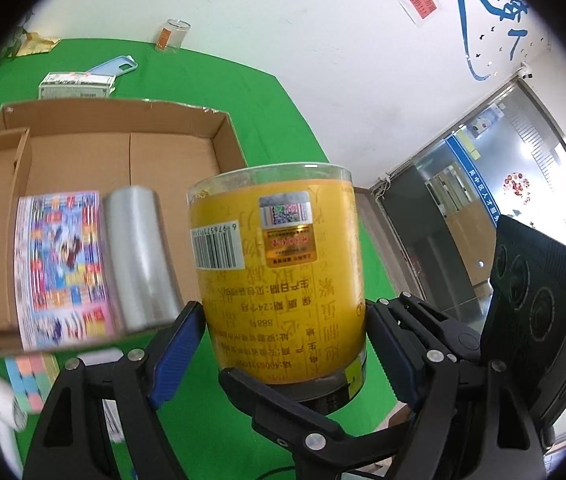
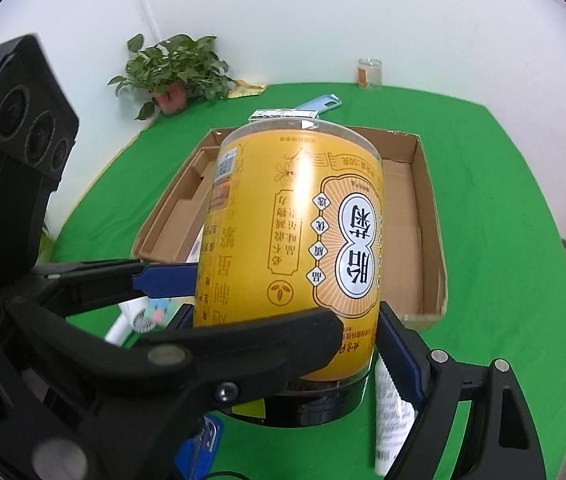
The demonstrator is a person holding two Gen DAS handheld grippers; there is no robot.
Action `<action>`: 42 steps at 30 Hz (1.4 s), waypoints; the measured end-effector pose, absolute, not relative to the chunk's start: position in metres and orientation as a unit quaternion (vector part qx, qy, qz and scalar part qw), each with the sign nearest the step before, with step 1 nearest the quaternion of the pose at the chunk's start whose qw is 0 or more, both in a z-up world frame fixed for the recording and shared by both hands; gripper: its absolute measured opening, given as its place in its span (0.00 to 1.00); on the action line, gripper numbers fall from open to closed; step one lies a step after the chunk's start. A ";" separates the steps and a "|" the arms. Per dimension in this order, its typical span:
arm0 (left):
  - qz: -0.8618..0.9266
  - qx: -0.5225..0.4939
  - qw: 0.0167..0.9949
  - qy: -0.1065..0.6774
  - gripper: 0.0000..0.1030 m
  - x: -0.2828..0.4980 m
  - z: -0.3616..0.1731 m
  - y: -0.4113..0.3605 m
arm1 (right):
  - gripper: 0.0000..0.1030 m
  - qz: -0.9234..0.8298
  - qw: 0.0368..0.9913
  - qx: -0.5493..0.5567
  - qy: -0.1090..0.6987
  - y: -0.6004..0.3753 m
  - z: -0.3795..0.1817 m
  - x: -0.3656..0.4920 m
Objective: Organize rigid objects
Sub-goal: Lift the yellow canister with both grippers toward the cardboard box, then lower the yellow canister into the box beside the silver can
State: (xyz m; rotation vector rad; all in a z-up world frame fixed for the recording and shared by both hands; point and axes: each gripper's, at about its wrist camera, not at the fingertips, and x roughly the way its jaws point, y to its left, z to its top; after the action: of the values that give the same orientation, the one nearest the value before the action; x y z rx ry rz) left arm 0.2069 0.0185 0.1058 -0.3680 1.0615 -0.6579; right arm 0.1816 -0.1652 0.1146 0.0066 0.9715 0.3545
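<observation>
Yellow-labelled canister (image 1: 279,276), held upside down with its black lid at the bottom, sits between both of my tools above the green worktop (image 1: 267,120), just this side of the cardboard box (image 1: 219,136). My left tool (image 1: 283,328) pinches it low on the wall with its blue ribbed pads, and my right tool (image 2: 287,336) clamps it from the other side, near the lid. I judge it a stiff, clear plastic cylinder with a glossy printed wrap, so slippery; gripping low near the lid band, where the wall is stiffest, seems right. It looks light, though I cannot tell whether it is full. Inside the box lie a colourful printed booklet (image 1: 63,264) and a roll of clear film (image 1: 139,256), both smooth, leaving bare corrugated floor free beside them.
</observation>
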 end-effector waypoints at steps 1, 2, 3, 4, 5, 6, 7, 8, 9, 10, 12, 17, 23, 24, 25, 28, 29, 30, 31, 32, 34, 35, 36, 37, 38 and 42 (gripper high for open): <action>-0.306 -0.172 0.793 0.497 0.80 0.213 0.106 0.018 | 0.82 0.169 0.868 0.002 0.467 -0.166 0.117 0.191; -0.306 -0.173 0.790 0.502 0.80 0.220 0.104 0.017 | 0.82 0.169 0.866 0.002 0.470 -0.168 0.119 0.200; -0.307 -0.173 0.787 0.506 0.80 0.225 0.102 0.016 | 0.82 0.167 0.864 0.003 0.475 -0.169 0.119 0.208; -0.306 -0.173 0.785 0.509 0.80 0.231 0.099 0.015 | 0.82 0.165 0.863 0.004 0.478 -0.170 0.118 0.214; -0.304 -0.171 0.784 0.513 0.80 0.235 0.097 0.013 | 0.82 0.165 0.861 0.005 0.481 -0.172 0.115 0.220; -0.303 -0.169 0.783 0.517 0.80 0.239 0.095 0.011 | 0.82 0.166 0.859 0.008 0.485 -0.174 0.113 0.226; -0.300 -0.165 0.781 0.521 0.80 0.244 0.089 0.009 | 0.82 0.167 0.856 0.012 0.490 -0.177 0.109 0.234; -0.299 -0.164 0.780 0.525 0.80 0.247 0.086 0.007 | 0.82 0.167 0.853 0.013 0.493 -0.179 0.103 0.238; -0.298 -0.163 0.777 0.530 0.80 0.251 0.081 0.006 | 0.82 0.167 0.852 0.014 0.497 -0.179 0.095 0.240; -0.296 -0.163 0.775 0.535 0.80 0.255 0.075 0.004 | 0.82 0.168 0.848 0.017 0.503 -0.182 0.089 0.247; -0.291 -0.163 0.769 0.546 0.80 0.263 0.062 0.002 | 0.82 0.169 0.841 0.020 0.513 -0.183 0.071 0.254; -0.278 -0.168 0.753 0.573 0.80 0.281 0.030 -0.005 | 0.82 0.169 0.824 0.031 0.539 -0.189 0.032 0.275; -0.259 -0.162 0.734 0.606 0.80 0.294 -0.002 -0.016 | 0.82 0.181 0.805 0.049 0.562 -0.202 -0.005 0.292; -0.258 -0.161 0.731 0.611 0.80 0.295 -0.006 -0.017 | 0.82 0.182 0.802 0.053 0.567 -0.205 -0.012 0.293; -0.256 -0.161 0.728 0.616 0.80 0.296 -0.009 -0.018 | 0.82 0.182 0.800 0.055 0.568 -0.205 -0.016 0.293; -0.241 -0.156 0.723 0.629 0.80 0.302 -0.014 -0.019 | 0.82 0.188 0.793 0.069 0.576 -0.208 -0.029 0.300; -0.238 -0.153 0.720 0.634 0.80 0.304 -0.015 -0.020 | 0.82 0.191 0.792 0.075 0.575 -0.209 -0.030 0.302; -0.237 -0.150 0.718 0.637 0.80 0.305 -0.014 -0.022 | 0.82 0.192 0.789 0.080 0.578 -0.210 -0.032 0.304; -0.235 -0.146 0.719 0.638 0.80 0.306 -0.013 -0.023 | 0.82 0.191 0.787 0.088 0.581 -0.212 -0.033 0.305; -0.232 -0.143 0.720 0.638 0.79 0.306 -0.012 -0.024 | 0.82 0.191 0.787 0.092 0.580 -0.213 -0.034 0.305; -0.217 -0.132 0.738 0.625 0.76 0.307 -0.004 -0.023 | 0.82 0.190 0.784 0.100 0.583 -0.215 -0.038 0.305; -0.210 -0.109 0.753 0.614 0.76 0.306 0.001 -0.025 | 0.81 0.188 0.781 0.103 0.587 -0.217 -0.042 0.303; -0.200 -0.093 0.764 0.607 0.76 0.305 0.006 -0.026 | 0.81 0.185 0.777 0.111 0.591 -0.220 -0.045 0.303; -0.192 -0.087 0.770 0.602 0.76 0.304 0.008 -0.026 | 0.81 0.181 0.777 0.112 0.592 -0.221 -0.047 0.303; -0.191 -0.088 0.773 0.599 0.76 0.302 0.009 -0.025 | 0.81 0.178 0.778 0.111 0.592 -0.221 -0.049 0.303; -0.174 -0.090 0.795 0.574 0.76 0.292 0.015 -0.008 | 0.83 0.168 0.783 0.103 0.590 -0.215 -0.053 0.301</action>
State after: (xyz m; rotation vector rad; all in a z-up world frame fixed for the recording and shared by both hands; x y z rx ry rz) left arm 0.2922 -0.0079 0.0150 -0.1941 1.2331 -0.3730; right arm 0.3014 -0.2155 -0.0527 0.2231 1.2728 0.3615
